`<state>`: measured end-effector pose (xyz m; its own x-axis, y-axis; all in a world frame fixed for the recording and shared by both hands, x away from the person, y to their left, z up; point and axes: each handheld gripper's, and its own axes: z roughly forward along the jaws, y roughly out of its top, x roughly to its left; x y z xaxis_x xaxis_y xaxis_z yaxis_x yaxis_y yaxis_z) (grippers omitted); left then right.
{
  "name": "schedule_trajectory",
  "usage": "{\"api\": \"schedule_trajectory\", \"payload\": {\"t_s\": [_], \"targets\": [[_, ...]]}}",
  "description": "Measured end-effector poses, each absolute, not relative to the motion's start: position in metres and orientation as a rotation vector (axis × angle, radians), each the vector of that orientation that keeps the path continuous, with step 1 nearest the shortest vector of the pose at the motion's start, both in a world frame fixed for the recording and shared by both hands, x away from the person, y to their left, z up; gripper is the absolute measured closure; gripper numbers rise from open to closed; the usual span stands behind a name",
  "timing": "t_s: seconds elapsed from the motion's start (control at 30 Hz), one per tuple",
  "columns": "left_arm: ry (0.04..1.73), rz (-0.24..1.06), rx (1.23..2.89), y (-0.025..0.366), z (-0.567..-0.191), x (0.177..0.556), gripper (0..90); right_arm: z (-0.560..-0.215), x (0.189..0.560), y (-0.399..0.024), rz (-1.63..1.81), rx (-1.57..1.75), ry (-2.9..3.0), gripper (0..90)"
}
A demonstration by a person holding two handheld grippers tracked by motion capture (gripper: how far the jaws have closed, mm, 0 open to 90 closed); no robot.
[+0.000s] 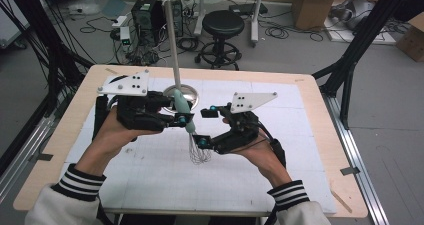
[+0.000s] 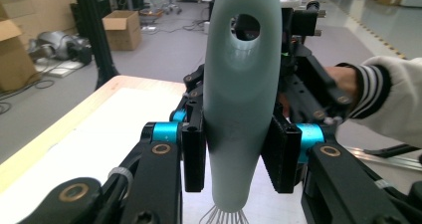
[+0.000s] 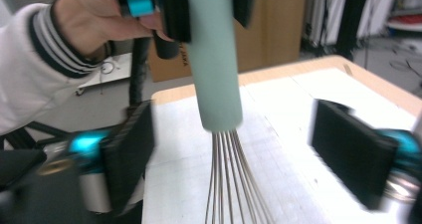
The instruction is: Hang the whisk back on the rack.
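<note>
Near the middle of the table (image 1: 75, 115), a shade toward 12 o'clock, hangs a whisk (image 1: 192, 135), carried clear of the white mat (image 1: 300, 150) with its wire loops pointing down toward 6 o'clock and the pale green handle rising toward 12. Clamped across the fat part of that handle by the left gripper (image 1: 186, 119), both black jaws pressed flat against its sides in the left gripper view; held that high, probably, to leave the lower end of the handle and the wires free for the other tool. Hanging hole near the handle's tip turned toward the left gripper's camera, at 12 o'clock in that view.

Right gripper (image 1: 206, 127) at 3 o'clock of the whisk, jaws spread wide and touching nothing. In the right gripper view, one jaw at 9 o'clock and the other at 3, the bottom of the handle and the first run of wires between them, well apart from both; blurred, so likely in motion. Looks placed for a handover or a second grip lower down, judged from that straddling pose alone.

Behind the whisk at 12 o'clock, a metal stand (image 1: 181, 92) with a round base on the mat and a thin pole going up; possibly a rack for hanging the whisk, though that cannot be told from here
</note>
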<state>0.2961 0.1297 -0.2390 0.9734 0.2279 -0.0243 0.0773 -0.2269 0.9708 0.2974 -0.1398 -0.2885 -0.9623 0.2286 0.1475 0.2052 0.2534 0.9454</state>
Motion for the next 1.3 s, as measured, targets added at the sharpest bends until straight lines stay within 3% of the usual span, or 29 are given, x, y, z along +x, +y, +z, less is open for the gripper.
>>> {"api": "schedule_trajectory", "payload": {"t_s": [0.1, 1.3], "targets": [[0.24, 0.159, 1.808, 0.132, -0.239, 0.298, 66.3, -0.29, 0.297, -0.143, 1.827, 0.447, 2.466, 0.3], [0.426, 0.306, 1.895, 0.178, -0.217, 0.335, 66.3, -0.328, 0.276, -0.247, 1.623, 0.742, 2.27, 0.3]]}}
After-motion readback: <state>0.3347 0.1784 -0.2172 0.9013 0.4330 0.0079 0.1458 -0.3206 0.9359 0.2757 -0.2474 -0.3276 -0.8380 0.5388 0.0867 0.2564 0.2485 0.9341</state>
